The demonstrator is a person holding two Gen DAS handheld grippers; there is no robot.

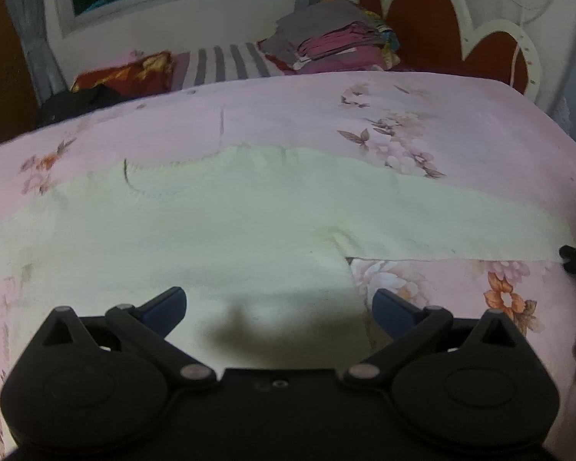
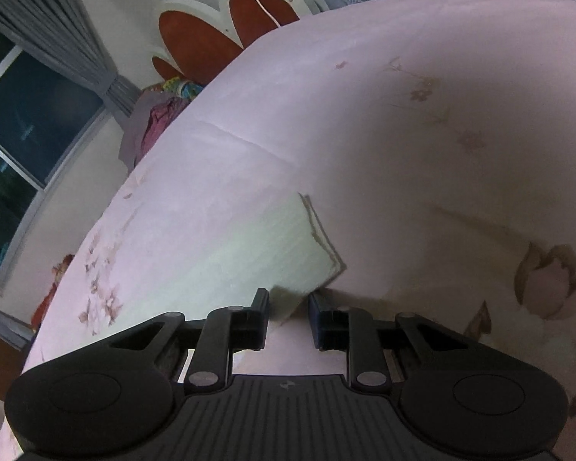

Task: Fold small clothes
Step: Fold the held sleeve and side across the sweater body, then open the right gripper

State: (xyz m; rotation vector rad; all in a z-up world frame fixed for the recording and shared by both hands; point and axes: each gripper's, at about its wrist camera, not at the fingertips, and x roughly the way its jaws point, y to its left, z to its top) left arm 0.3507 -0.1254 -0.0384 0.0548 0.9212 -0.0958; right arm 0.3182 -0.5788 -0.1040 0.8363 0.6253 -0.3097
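One pale cream garment (image 1: 226, 223) lies spread flat on the pink floral bedspread (image 1: 422, 115), no fold visible; the left gripper (image 1: 279, 303) hovers above its near edge, fingers wide apart; right view: the right gripper (image 2: 288, 309), jaws narrowed, pinches the sleeve cuff (image 2: 288, 296).

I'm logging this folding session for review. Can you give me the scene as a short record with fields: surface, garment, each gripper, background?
surface: pink floral bedspread
garment: pale cream garment, spread flat, one sleeve stretched out sideways
left gripper: jaws wide open over the garment's near edge, holding nothing
right gripper: jaws narrowed at the sleeve cuff; whether the pads pinch the cloth cannot be told
background: stack of folded clothes by the red and white headboard
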